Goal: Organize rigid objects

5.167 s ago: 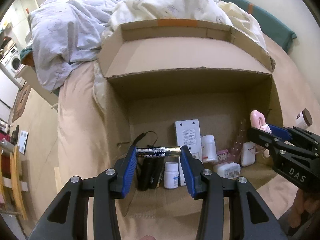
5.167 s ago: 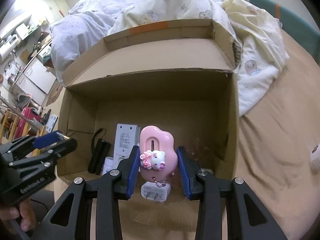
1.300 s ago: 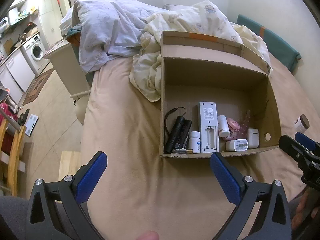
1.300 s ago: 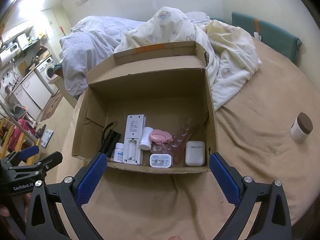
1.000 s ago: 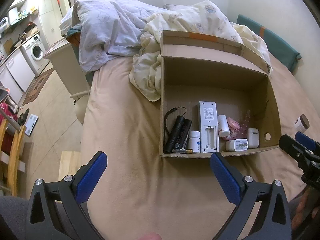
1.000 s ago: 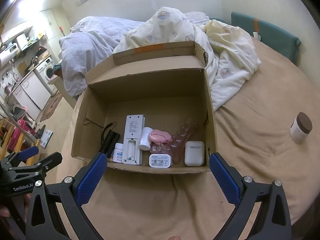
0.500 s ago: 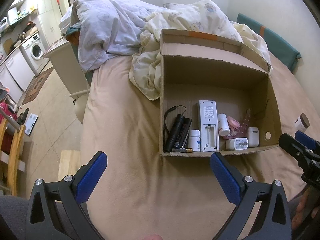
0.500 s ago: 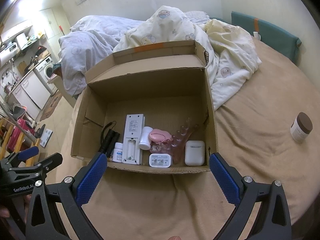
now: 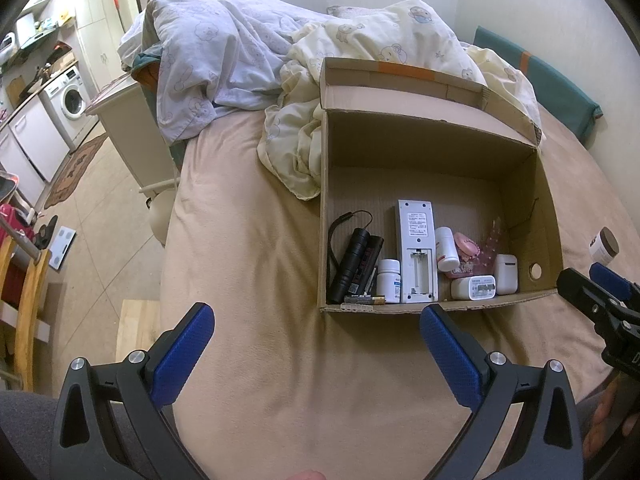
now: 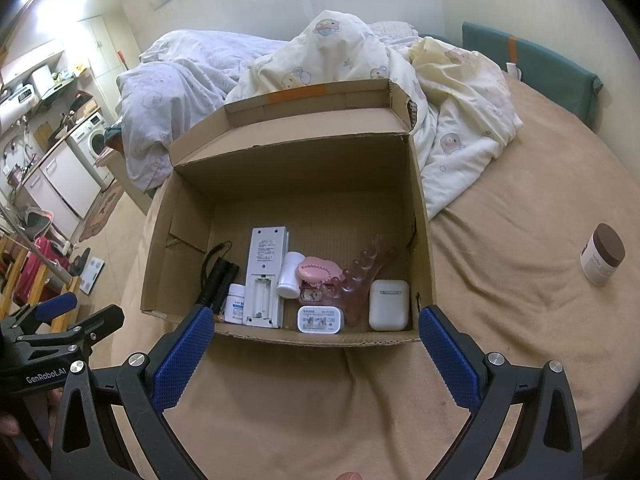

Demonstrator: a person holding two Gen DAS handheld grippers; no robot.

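An open cardboard box (image 9: 546,200) (image 10: 422,216) sits on the bed. Along its near wall lie a black flashlight (image 9: 352,260), a battery (image 9: 364,300), a small white pill bottle (image 9: 389,274) (image 10: 235,302), a white remote (image 9: 417,256) (image 10: 265,276), a white tube (image 10: 289,274), a pink case (image 10: 316,272), a pink comb-like piece (image 10: 362,276), a white charger (image 10: 321,319) and a white earbud case (image 10: 389,304). My left gripper (image 9: 316,340) is open and empty, in front of the box. My right gripper (image 10: 314,340) is open and empty, also in front of it.
A white jar with a brown lid (image 10: 602,258) (image 9: 603,245) stands on the beige bedsheet right of the box. Rumpled duvets (image 9: 248,52) pile behind and left of the box. A green headboard cushion (image 10: 532,68) lines the far right. The bed's edge drops to the floor at left.
Five seconds ago my left gripper held the battery and my right held the pink case at the box. Both items now lie in the box and both grippers are open, drawn back.
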